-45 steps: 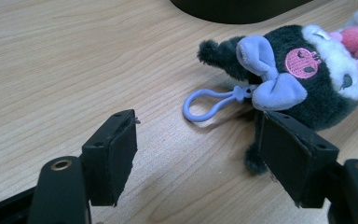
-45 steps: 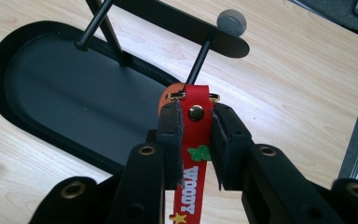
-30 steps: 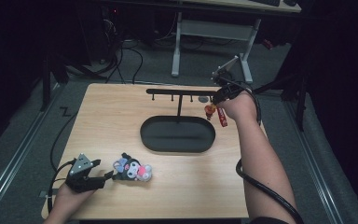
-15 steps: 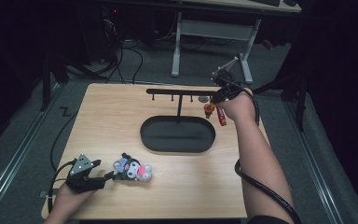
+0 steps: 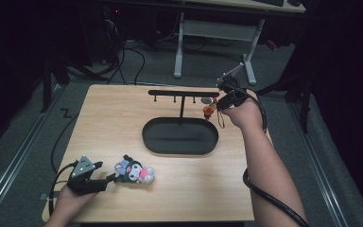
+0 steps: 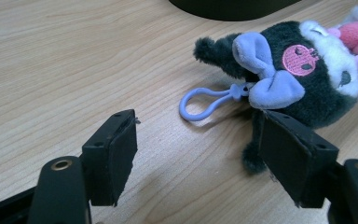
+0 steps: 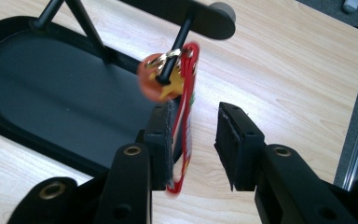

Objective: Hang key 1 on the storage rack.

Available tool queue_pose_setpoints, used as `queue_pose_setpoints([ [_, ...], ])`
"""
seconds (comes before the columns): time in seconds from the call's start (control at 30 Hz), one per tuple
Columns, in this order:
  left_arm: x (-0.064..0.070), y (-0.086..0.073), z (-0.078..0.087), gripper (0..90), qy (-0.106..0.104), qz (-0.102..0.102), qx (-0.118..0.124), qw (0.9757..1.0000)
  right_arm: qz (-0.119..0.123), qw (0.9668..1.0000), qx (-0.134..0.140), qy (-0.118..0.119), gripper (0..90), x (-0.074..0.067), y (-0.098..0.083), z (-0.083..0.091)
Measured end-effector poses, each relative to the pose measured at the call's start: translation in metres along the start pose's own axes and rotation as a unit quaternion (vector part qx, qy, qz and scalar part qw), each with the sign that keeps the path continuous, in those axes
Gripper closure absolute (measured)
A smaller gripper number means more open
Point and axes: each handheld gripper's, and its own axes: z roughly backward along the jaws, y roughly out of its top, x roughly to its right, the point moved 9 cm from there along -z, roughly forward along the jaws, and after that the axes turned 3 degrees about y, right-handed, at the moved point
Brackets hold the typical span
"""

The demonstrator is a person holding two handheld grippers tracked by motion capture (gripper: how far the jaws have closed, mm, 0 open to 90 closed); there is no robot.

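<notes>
A: The right gripper (image 7: 193, 140) sits at the far right end of the black metal hanging rack (image 5: 182, 93), and its jaws have just been opening. The red-strapped keychain with the orange charm (image 7: 179, 93) hangs from the rack's end peg (image 7: 177, 51). Its strap still runs down between the pads, close against the left-hand pad (image 7: 161, 140) in the right gripper view, while the other pad stands clear.

B: So what could go wrong?

A: The strap could catch on that pad. If the hand pulls away sideways, the loop may ride along and slip off the peg, and the charm would then likely drop into the black oval tray (image 5: 153, 137) below or onto the light wooden table (image 5: 108, 118).

B: And the pose of that arm?

A: In the high view the right forearm stretches forward along the table's right side, and the right gripper (image 5: 220, 101) is turned in toward the rack at peg height.

B: The other hand?

A: The left gripper (image 5: 105, 178) rests low at the near left corner, jaws spread wide and holding nothing. The dark plush toy with lilac ears and a lilac clip loop (image 6: 284, 79) lies just ahead of it. One jaw is close to the toy's foot, so a careless closing could pinch fur rather than the loop (image 6: 205, 102).
</notes>
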Motion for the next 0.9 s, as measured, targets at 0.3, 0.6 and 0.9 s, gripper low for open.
queue_pose_setpoints([
  [0.3, 0.003, 0.001, -0.003, 28.3, -0.007, -0.005, 0.0, 1.0, -0.006, 0.9997, 0.012, 0.022, 47.8, -0.009, -0.024, 0.003],
  [0.6, 0.007, 0.004, -0.003, 27.2, -0.01, -0.007, 0.008, 0.9999, -0.018, 0.9982, 0.033, 0.047, 37.8, -0.017, -0.065, -0.012],
  [0.9, 0.011, 0.006, -0.004, 23.9, -0.015, -0.006, 0.014, 0.9998, -0.007, 0.9963, 0.066, 0.054, 36.4, -0.034, -0.115, -0.037],
])
